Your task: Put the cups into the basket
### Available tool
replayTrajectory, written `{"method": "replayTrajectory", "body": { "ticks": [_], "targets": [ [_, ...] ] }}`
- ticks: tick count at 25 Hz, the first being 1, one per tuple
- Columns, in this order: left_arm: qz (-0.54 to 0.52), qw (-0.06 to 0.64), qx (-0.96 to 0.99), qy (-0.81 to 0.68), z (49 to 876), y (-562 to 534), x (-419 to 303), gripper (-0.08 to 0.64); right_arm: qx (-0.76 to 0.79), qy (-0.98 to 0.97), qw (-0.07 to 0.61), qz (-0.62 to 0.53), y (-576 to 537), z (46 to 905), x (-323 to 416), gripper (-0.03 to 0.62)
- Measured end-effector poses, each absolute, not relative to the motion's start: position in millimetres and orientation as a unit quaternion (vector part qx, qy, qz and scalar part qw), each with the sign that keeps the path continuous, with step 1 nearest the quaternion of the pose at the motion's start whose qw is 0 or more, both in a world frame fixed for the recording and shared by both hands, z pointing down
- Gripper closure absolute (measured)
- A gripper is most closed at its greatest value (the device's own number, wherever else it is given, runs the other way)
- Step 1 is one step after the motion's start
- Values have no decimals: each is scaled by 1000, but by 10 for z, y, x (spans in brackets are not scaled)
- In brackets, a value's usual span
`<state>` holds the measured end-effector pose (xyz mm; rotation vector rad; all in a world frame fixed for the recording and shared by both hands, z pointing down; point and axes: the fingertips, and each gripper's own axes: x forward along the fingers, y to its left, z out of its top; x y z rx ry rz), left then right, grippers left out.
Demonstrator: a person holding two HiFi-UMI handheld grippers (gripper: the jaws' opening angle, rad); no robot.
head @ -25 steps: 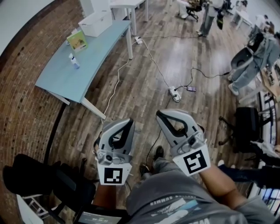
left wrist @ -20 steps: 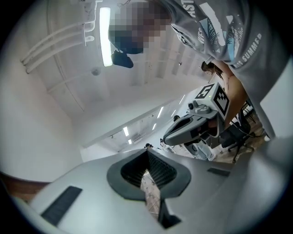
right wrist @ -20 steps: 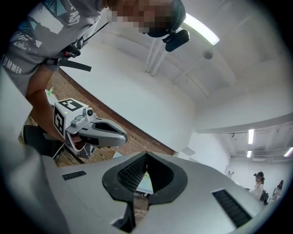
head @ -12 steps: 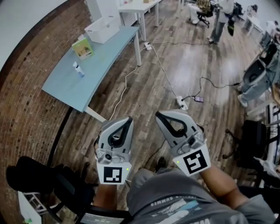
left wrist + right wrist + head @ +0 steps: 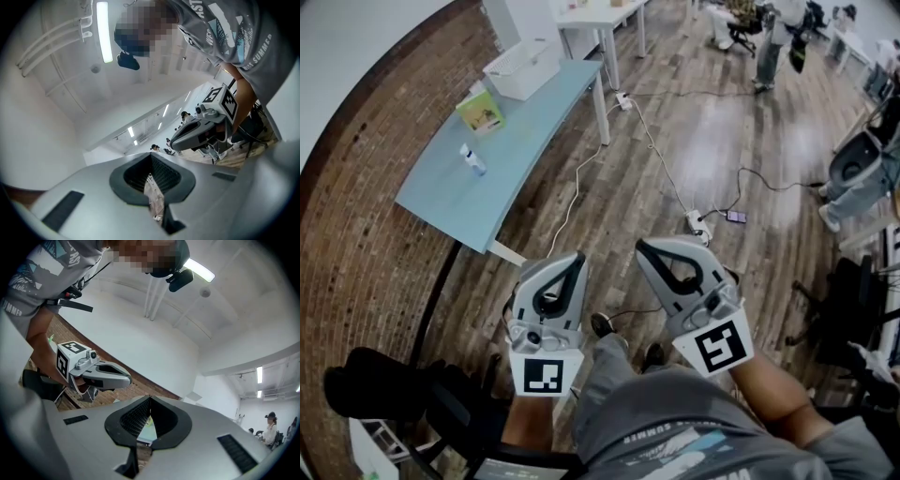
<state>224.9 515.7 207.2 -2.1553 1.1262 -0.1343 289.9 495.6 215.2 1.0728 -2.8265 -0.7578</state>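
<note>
Looking down, the head view takes in the wooden floor [image 5: 675, 150], the brick wall [image 5: 356, 262] and the long light-blue bench [image 5: 441, 192]. Both gripper views show only ceiling and room. Wide free floor lies right of the bench, crossed by a white cable [image 5: 661, 159]. Near the bench's close corner, the left hand-held gripper [image 5: 577, 258] and right hand-held gripper [image 5: 642, 246] have their jaws pressed together on nothing. A white basket [image 5: 525, 70] sits at the bench's far end, its long side seemingly across it. Nearer stand a green box [image 5: 481, 111] and a small upright thing [image 5: 472, 159]; whether that is a cup is unclear.
</note>
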Motion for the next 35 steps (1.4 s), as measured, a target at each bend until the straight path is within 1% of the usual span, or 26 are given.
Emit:
{"method": "replayTrajectory", "body": {
  "ticks": [9,16,23,29,35],
  "targets": [
    [-39,346,-837,421,2062,4456,1944,561,361,-900,17,-245,4282,2153,2605,581],
    [-33,345,-844,410,2065,3808,1559,560,371,-895,20,-247,3652,2155,2199,581],
    [-19,370,-845,387,1971,3396,1243,561,380,-880,20,-285,3242,2014,1809,581],
    [-9,369,-846,385,2002,3150,1197,561,375,-878,36,-295,3015,2072,1745,581],
    [-24,365,-841,398,2092,2777,1275,561,362,-888,31,-282,2663,2139,1830,582]
  ]
}}
